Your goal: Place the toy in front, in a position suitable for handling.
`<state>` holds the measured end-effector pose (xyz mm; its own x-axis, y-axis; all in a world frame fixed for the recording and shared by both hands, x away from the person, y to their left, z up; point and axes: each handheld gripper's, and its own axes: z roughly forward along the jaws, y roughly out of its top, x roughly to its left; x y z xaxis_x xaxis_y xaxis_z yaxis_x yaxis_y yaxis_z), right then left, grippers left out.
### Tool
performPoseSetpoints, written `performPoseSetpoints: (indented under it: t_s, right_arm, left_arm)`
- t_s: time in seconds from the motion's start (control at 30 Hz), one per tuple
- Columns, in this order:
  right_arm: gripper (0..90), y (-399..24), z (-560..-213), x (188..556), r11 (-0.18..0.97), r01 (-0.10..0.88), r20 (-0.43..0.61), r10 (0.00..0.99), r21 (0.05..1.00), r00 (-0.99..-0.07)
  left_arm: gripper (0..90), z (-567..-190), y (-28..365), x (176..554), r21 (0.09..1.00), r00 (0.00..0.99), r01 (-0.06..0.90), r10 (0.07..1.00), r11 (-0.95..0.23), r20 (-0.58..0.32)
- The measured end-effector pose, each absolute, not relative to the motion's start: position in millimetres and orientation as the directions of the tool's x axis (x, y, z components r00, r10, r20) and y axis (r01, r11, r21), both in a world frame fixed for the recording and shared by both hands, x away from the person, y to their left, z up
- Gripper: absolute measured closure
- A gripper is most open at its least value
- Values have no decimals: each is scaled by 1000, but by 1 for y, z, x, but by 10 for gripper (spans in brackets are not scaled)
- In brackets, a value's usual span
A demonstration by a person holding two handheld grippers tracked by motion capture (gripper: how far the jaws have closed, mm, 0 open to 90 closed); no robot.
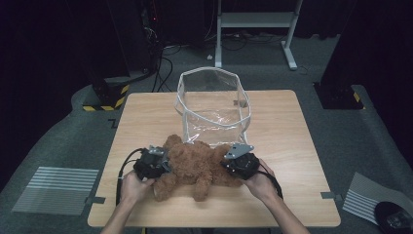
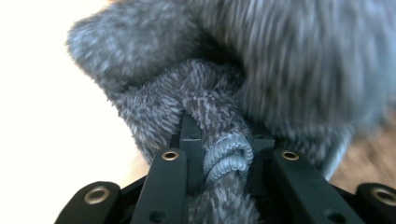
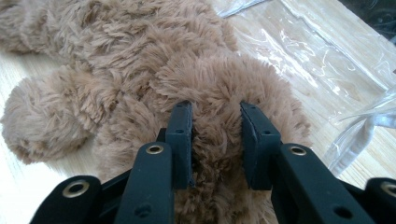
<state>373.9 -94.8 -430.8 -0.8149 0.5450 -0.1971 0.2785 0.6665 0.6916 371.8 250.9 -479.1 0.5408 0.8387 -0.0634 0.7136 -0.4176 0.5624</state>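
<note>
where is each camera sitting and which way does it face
High view: above the person's side, looking forward and down at the table, teddy bear and clear bag; forearms and both hands show.
Left gripper view: on the left gripper, its fingers pinching plush.
Right gripper view: on the right gripper, facing the bear and bag.
All share the bear.

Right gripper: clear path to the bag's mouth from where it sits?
Probably not yet. The right gripper is clamped on the teddy bear, and the bear lies between it and the clear bag, whose mouth faces up.
</note>
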Motion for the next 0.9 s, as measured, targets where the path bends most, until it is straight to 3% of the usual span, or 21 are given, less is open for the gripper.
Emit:
performPoseSetpoints:
  t_s: [0.17,0.57,0.9]
  right_arm:
    - [677,-94,-430,375,662,281,-193,549,695,-814]
    - [705,-99,-430,376,633,303,-167,573,712,-802]
    - [793,-95,-429,373,603,323,-143,596,729,-790]
  left_arm:
    - [749,-457,263,344,680,572,663,798,-313,-189]
    - [752,-478,241,340,662,572,673,800,-330,-183]
    - [751,-445,230,291,713,627,594,770,-373,-120]
